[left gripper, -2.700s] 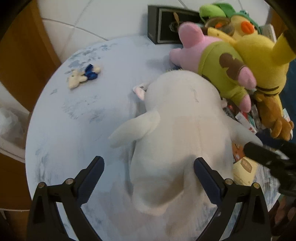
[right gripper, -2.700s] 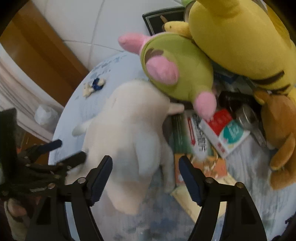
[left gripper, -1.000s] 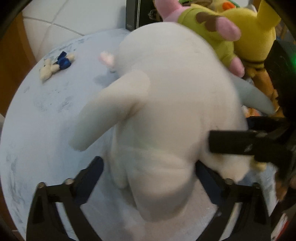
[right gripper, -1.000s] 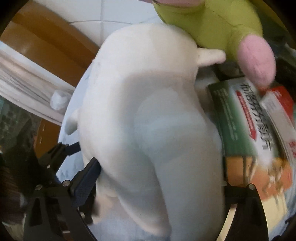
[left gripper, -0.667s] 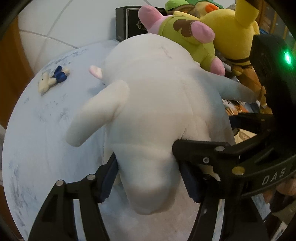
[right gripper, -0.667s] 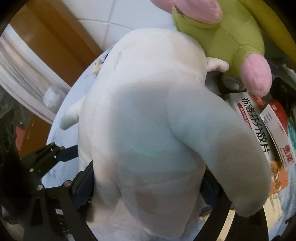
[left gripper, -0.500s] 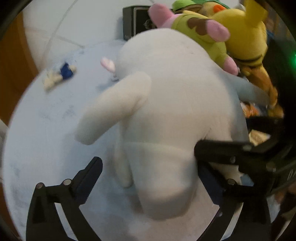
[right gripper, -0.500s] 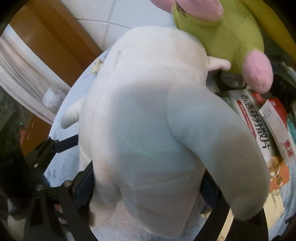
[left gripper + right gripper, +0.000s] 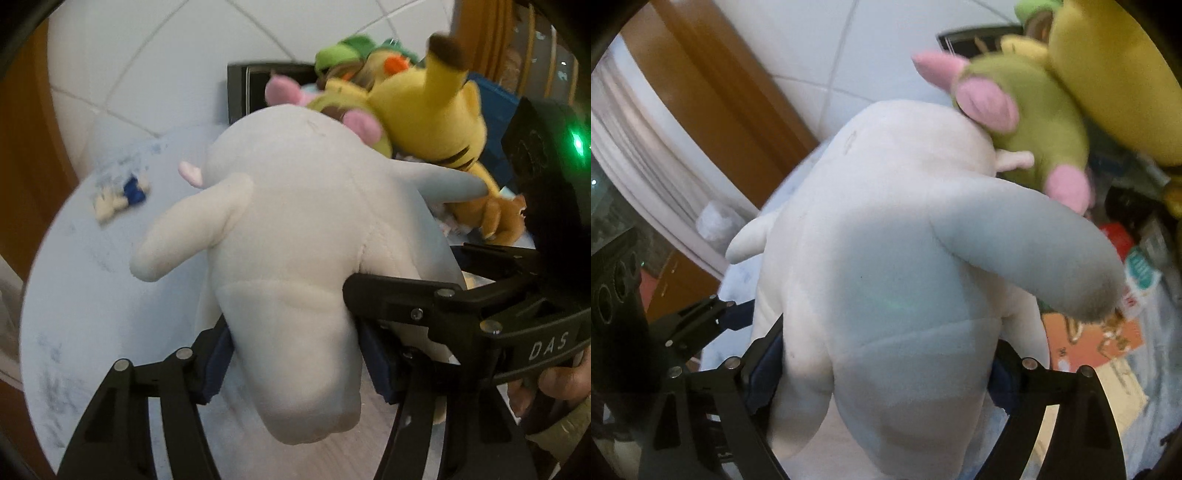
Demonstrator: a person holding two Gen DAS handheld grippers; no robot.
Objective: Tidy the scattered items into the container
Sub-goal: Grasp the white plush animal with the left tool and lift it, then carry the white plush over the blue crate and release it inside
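Left wrist view: both tools, left tool [image 9: 295,354] and right tool [image 9: 886,373], clamp the large white plush toy [image 9: 295,221]; lifting evenly should avoid snagging the neighbouring yellow plush [image 9: 428,110]

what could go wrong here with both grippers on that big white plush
1. The white plush is pinched only at its lower end by the left gripper and right gripper; the heavy upper body may sag or slip out.
2. The green and pink plush leans on it, so lifting could topple that and the yellow plush.
3. Its grey flipper hangs over the boxes and may drag them.
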